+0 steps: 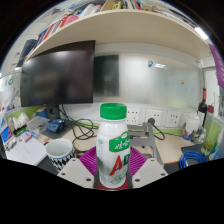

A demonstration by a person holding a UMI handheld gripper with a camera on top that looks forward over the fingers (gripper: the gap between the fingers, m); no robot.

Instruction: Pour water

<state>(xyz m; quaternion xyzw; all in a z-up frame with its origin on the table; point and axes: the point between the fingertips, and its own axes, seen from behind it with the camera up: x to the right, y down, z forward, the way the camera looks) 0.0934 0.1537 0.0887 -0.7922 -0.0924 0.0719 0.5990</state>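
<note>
While I hold the gripper (113, 172) level, its jaws are closed on a plastic bottle (113, 146): a smooth white cylinder with a green screw cap and a red and green label, upright between the purple pads (90, 163). Left of it, a white mug (59, 152) stands on the cluttered surface (170, 150). Beyond, a dark flat monitor (58, 72) hangs under a shelf (120, 28).

Office, monitor (58, 72), cluttered desk (170, 150), cables, overhead shelf (120, 25)

Bottle (114, 145) between jaws, mug (59, 152) to its left
</note>
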